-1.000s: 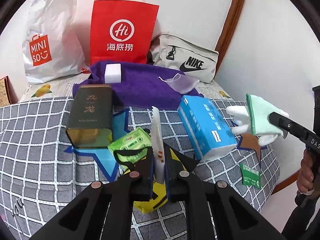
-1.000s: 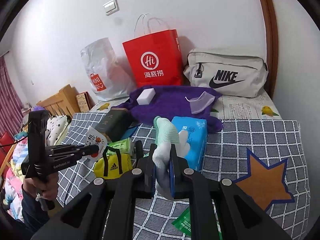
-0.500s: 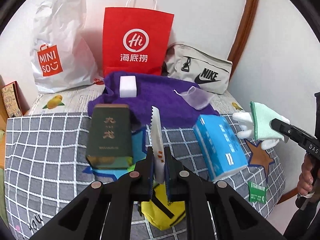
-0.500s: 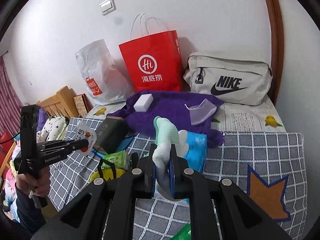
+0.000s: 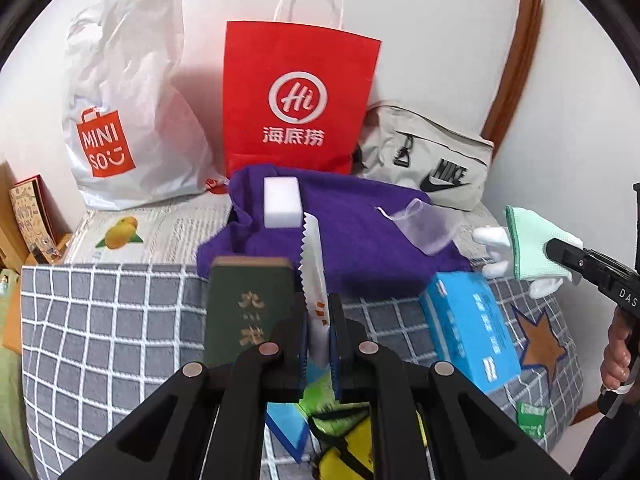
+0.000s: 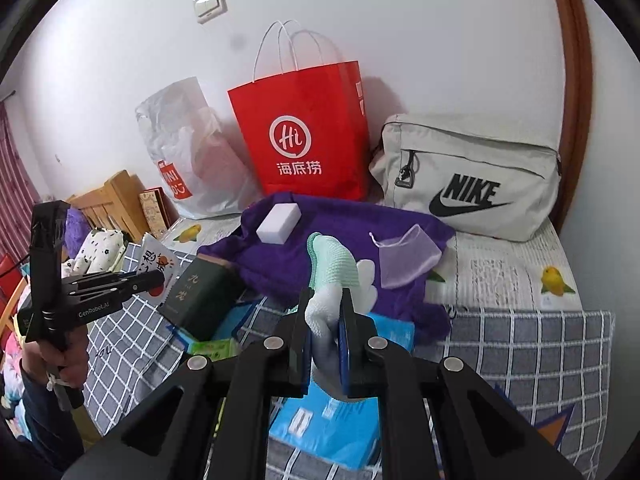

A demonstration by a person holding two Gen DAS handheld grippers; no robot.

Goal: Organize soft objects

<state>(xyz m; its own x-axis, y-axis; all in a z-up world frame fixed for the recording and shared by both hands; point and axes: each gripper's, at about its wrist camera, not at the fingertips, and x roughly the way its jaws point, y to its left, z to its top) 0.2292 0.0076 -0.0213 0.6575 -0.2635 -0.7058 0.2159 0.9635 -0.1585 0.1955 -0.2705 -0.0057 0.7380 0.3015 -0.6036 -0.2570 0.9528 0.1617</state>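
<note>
The glove (image 6: 332, 276) sits pinched between the right gripper's (image 6: 325, 322) fingers, cuff end up, its long axis running away from the camera toward 12 o'clock, held off the bed (image 6: 532, 360). In the left view the same glove (image 5: 528, 248) hangs at 3 o'clock, well apart from the left gripper (image 5: 319, 320). That gripper's fingers are pressed on a packet (image 5: 314, 276), a flat sachet with a serrated top edge, standing on edge and pointing to 12 o'clock.

Ahead of both loads, at 12 o'clock, the purple towel (image 6: 340, 220) lies spread on the bed, carrying a white sponge (image 6: 279, 224) and a sheer pouch (image 6: 404, 256). It looks like the gathering place for soft things, so the relation that matters is this: the towel lies straight forward of the glove along its own long axis, and the right hand is the nearer one to the free patch between sponge and pouch. The packet crinkles rather than squashes; whether it belongs there I cannot tell.

Further out, a dark tin (image 5: 248, 304) lies at 11 o'clock of the left fingers and a blue tissue pack (image 5: 472, 328) at 2 o'clock. Against the wall stand a red bag (image 5: 298, 100), a white bag (image 5: 128, 108) and a Nike pouch (image 6: 472, 176).
</note>
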